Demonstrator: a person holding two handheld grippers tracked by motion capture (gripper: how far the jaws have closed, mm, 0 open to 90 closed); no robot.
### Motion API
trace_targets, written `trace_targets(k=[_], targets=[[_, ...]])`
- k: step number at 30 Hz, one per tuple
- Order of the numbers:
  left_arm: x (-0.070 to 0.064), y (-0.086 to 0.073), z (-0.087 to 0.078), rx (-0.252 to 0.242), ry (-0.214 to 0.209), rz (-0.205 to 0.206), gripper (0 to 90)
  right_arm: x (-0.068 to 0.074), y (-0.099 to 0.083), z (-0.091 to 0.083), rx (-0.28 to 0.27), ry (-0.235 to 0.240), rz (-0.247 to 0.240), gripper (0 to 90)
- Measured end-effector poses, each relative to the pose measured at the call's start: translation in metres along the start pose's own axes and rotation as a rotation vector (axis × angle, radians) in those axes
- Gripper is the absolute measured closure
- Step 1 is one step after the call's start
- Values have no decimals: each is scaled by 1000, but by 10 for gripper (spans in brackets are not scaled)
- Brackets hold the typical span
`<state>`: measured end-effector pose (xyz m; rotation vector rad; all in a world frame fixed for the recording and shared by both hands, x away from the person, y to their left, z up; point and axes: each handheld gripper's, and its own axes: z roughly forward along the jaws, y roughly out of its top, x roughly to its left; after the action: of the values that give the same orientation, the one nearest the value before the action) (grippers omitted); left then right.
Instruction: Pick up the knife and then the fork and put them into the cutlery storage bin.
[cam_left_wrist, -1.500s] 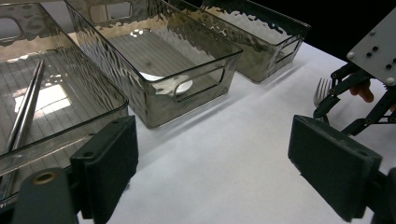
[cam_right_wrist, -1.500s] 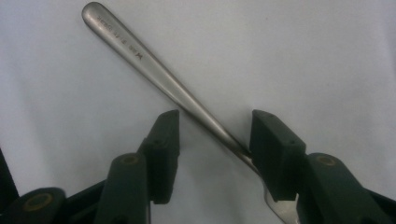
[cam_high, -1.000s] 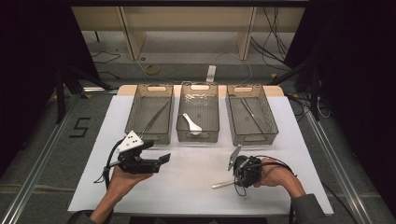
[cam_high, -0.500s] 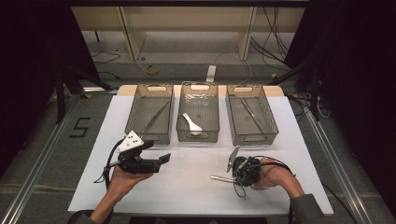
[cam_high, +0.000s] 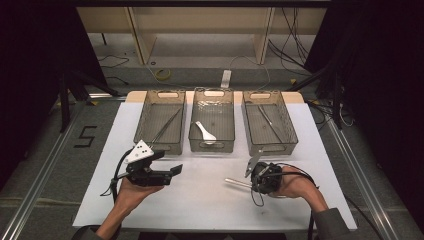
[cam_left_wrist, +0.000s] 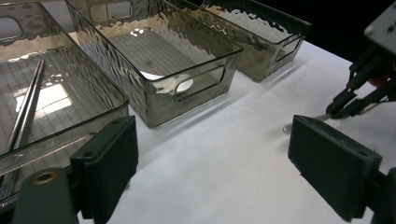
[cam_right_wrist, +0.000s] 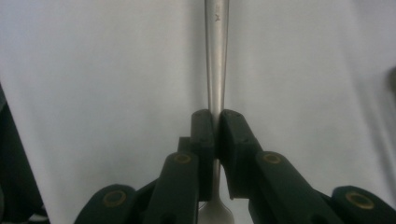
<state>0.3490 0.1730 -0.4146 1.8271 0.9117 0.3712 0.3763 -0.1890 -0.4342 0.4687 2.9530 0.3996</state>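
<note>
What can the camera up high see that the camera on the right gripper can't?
The high view alone takes in three clear bins in a row, a white spoon in the middle one, and the left gripper with jaws open. The right gripper view alone shows up close how the right gripper pinches the metal utensil's handle between its jaws. Both show that utensil, that gripper and the white table.

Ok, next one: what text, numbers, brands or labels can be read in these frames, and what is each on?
"5": black figure on the grey floor left of the table, in the high view.
A small stamped mark on the metal utensil handle held in the right gripper: too blurred to read.
Nothing readable on the three clear bins, the white spoon or the left gripper.
</note>
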Motion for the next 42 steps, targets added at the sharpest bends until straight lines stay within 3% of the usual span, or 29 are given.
trace_targets(k=[9, 12, 24, 29, 35, 42], targets=[[0, 0, 0, -1, 3, 0, 156, -12, -3, -20, -139, -79, 117, 844], [1, 0, 0, -1, 2, -2, 156, -16, -4, -22, -161, -141, 139, 845], [0, 0, 0, -5, 4, -5, 156, -31, -2, -46, -271, -241, 199, 845], [0, 0, 0, -8, 4, -5, 156, -37, 1, -54, -283, -310, 213, 846], [0, 0, -1, -17, 0, -2, 155, -51, 3, -61, -303, -345, 251, 846], [0, 0, -1, -21, -3, -3, 155, -65, 3, -57, -320, -365, 298, 846]])
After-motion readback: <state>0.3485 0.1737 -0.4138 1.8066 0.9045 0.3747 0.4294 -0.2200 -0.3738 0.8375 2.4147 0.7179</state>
